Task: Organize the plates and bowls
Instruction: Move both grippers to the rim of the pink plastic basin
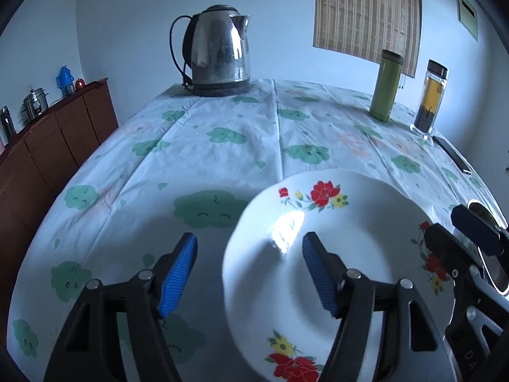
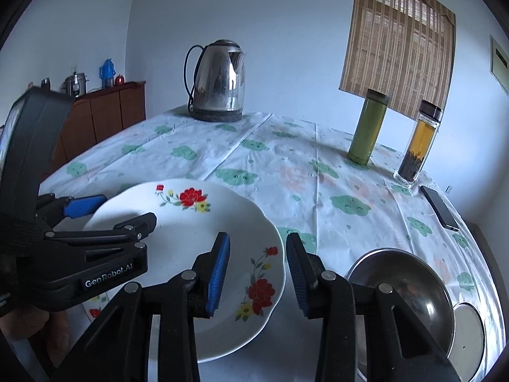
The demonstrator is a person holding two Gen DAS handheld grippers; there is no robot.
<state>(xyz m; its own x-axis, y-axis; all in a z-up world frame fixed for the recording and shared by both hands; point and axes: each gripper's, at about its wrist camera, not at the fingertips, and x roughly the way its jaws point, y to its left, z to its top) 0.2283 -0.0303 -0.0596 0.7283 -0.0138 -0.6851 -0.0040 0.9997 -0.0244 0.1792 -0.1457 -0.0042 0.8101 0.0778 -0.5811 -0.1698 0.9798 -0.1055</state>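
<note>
A white plate (image 1: 350, 222) with red and yellow flowers lies on the tablecloth, close in front of both grippers. My left gripper (image 1: 249, 238) stands open, and the plate's left rim lies between its blue pads without touching them. In the right wrist view my right gripper (image 2: 258, 238) is open too, astride the plate's (image 2: 191, 232) right rim with a gap on each side. The left gripper (image 2: 127, 211) reaches over the plate from the left. A steel bowl (image 2: 404, 280) sits just right of the right gripper. In the left wrist view the right gripper (image 1: 458, 229) shows at the right edge.
A steel kettle (image 2: 219, 79) stands at the far side of the table (image 2: 286, 172). A green flask (image 2: 369, 127), a glass tea bottle (image 2: 420, 143) and a phone (image 2: 440, 207) are at the right. A pale round dish (image 2: 467, 328) lies beside the bowl. A brown sideboard (image 1: 57, 140) lines the left wall.
</note>
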